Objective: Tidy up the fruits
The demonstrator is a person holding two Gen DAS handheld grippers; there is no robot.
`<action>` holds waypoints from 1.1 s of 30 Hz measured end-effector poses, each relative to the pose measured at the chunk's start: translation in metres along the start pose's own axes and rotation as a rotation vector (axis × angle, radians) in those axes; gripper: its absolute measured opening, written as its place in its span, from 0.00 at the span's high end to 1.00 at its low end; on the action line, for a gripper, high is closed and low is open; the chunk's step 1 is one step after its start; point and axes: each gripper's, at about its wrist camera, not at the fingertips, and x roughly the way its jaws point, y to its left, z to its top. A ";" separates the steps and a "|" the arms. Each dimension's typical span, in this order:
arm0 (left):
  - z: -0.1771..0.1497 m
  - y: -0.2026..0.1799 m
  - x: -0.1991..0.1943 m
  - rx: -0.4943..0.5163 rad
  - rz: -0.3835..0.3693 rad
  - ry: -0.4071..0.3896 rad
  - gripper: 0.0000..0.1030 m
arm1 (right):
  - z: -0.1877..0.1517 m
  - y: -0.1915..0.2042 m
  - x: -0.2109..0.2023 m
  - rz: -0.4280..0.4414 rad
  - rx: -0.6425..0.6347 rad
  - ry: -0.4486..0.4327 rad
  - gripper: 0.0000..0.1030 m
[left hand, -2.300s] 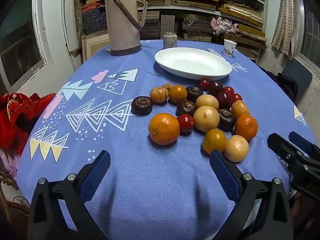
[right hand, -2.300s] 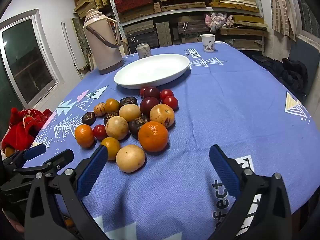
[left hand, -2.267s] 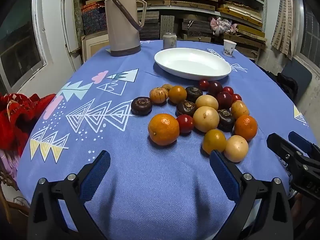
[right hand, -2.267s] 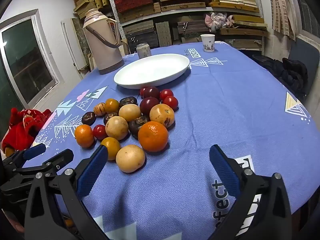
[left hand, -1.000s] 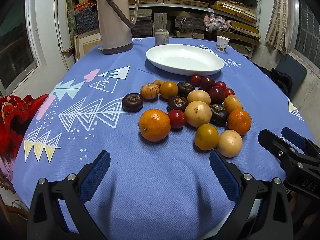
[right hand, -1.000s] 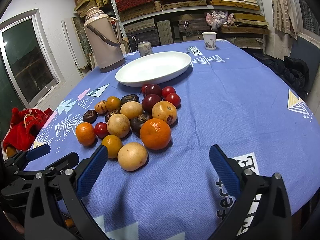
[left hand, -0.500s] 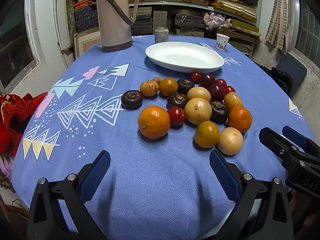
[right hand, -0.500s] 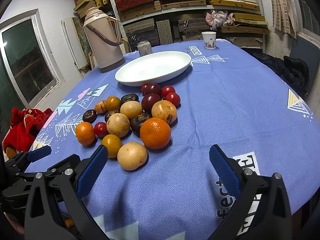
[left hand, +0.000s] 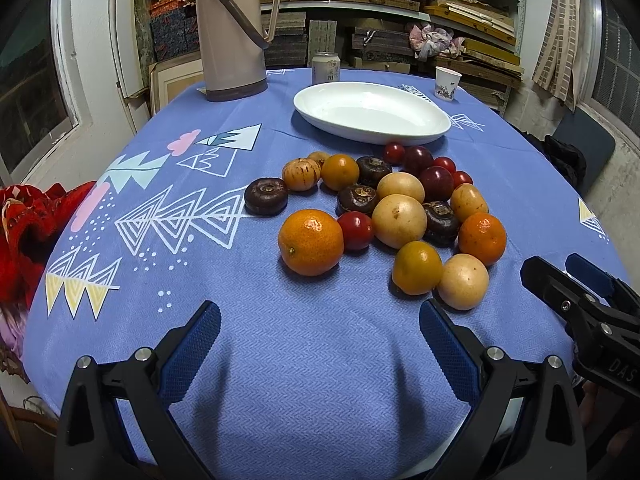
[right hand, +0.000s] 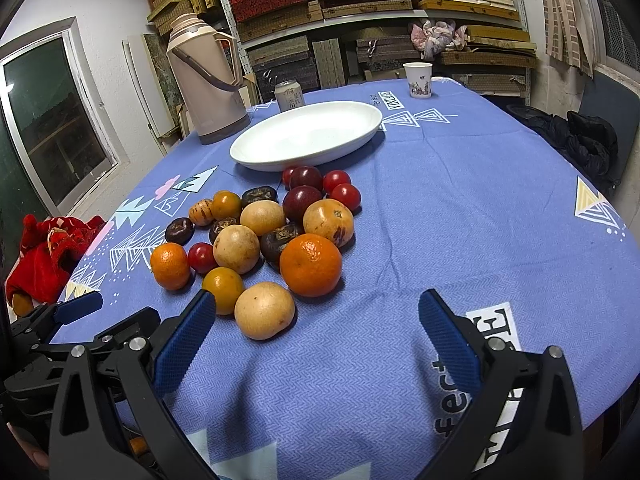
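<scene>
heap of mixed fruits lying loose on the blue tablecloth, just on the near side of the white oval dish, which holds nothing; no fruit has been sorted, so the step in hand appears to be the opening approach. nearest the dish sit small red fruits; farther from it, a large orange and a pale round fruit mark the heap's near edge. left gripper and right gripper both hover short of the heap, jaws spread wide and holding nothing. the next move probably calls for straddling one edge fruit, closing gently, then carrying it over to the dish. a thermos, can and paper cup stand beyond the dish.
</scene>
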 end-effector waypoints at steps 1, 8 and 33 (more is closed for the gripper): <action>0.000 0.000 0.000 0.000 0.000 0.000 0.03 | 0.000 0.000 0.000 0.000 0.000 0.001 0.04; -0.001 0.000 0.001 -0.001 -0.001 0.003 0.03 | -0.001 0.000 0.001 0.002 0.002 0.002 0.04; -0.002 0.000 0.005 0.012 -0.003 0.010 0.03 | -0.003 -0.003 0.005 -0.011 -0.028 0.017 0.04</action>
